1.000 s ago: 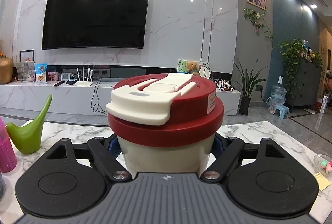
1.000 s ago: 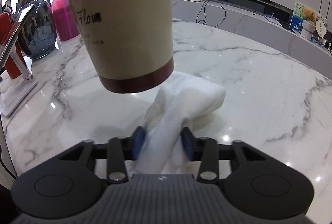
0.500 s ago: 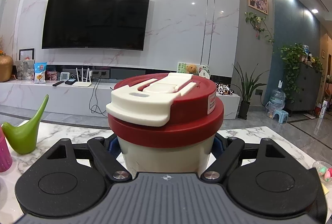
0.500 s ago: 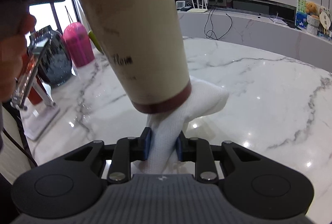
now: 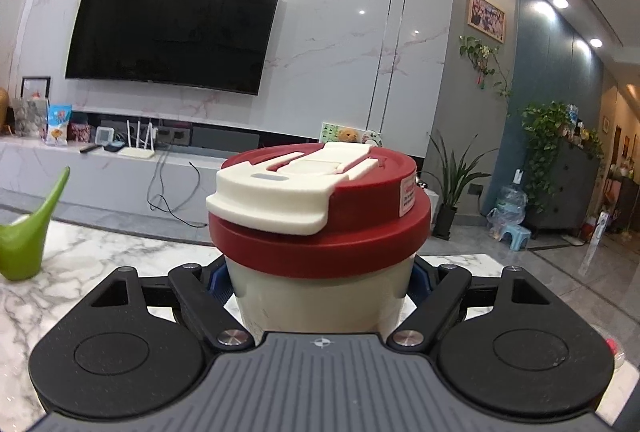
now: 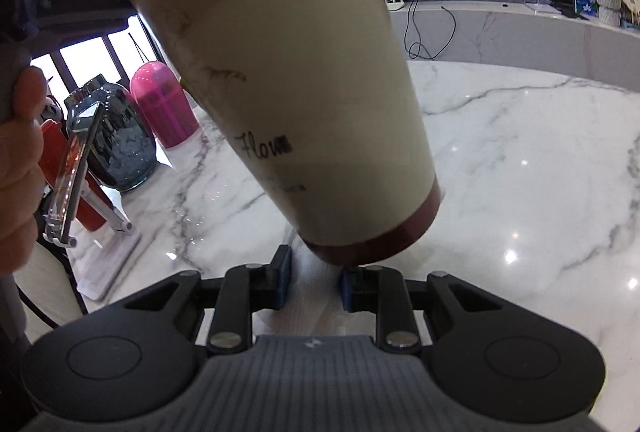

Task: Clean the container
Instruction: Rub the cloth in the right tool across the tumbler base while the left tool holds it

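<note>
The container is a cream travel cup (image 5: 320, 296) with a dark red lid (image 5: 320, 236) and a cream flip cap. My left gripper (image 5: 320, 280) is shut on its upper body, just below the lid, and holds it in the air. In the right wrist view the cup (image 6: 288, 72) hangs tilted over the marble table, its dark red base (image 6: 372, 244) right above my right gripper (image 6: 314, 284). That gripper is shut on a white cloth (image 6: 308, 300), which touches the cup's base. Most of the cloth is hidden behind the cup.
A white marble table (image 6: 520, 172) lies below. At its left stand a pink container (image 6: 160, 104), a dark glass vase (image 6: 116, 136) and a phone on a stand (image 6: 72, 176). A green watering can (image 5: 28, 232) is at the left.
The cup has been lifted and tilted, its base swinging right and toward my right gripper. The right gripper has risen with the cloth off the table and brought it up to the cup's base.
</note>
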A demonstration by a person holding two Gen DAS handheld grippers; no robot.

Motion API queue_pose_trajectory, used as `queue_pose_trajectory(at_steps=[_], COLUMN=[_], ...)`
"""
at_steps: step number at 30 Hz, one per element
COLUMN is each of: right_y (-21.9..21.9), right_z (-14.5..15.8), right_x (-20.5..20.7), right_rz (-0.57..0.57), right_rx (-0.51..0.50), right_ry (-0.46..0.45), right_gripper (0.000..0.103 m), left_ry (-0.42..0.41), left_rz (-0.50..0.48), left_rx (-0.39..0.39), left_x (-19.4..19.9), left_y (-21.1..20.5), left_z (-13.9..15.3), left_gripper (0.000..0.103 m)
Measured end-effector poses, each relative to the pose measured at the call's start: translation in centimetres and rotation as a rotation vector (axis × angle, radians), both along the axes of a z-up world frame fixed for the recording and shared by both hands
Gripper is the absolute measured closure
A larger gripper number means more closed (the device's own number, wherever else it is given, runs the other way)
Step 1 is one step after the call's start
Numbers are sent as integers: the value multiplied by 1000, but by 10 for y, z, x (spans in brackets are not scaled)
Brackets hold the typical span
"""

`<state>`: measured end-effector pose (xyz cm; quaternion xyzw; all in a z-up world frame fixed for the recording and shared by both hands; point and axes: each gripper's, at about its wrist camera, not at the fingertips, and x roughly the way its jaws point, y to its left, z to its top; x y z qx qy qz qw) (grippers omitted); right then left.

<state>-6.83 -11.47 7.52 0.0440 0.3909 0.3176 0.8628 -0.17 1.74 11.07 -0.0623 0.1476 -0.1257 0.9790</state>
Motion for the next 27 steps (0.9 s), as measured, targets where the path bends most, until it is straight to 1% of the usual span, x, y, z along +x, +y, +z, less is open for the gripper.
queue_pose_trajectory(at_steps=[4,9,13,15,19,23,27], right_y=[0,-7,-10,-12,-16,-12,-8], right_z=[0,5,9,11,13,11,11], right_x=[-3,-4,-9,-10,-9,-7,-6], right_rz=[13,8,22,22,5,14,26], right_rx=[0,43,31,23,31,34,33], right_ry=[5,24,16,6,0,6,12], right_gripper=[76,76,76,76,76,76,76], left_ry=[-15,-30,-29,-27,-21,-25,-12], left_rz=[35,85,109,120,114,95,72], left_rx=[40,93,122,129,101,129,106], left_x=[-1,-4,-6,-7,-8,-8,-7], left_y=[1,2,2,3,6,0,-2], left_z=[1,0,0,1,3,2,1], left_gripper=[23,23,23,23,23,23,24])
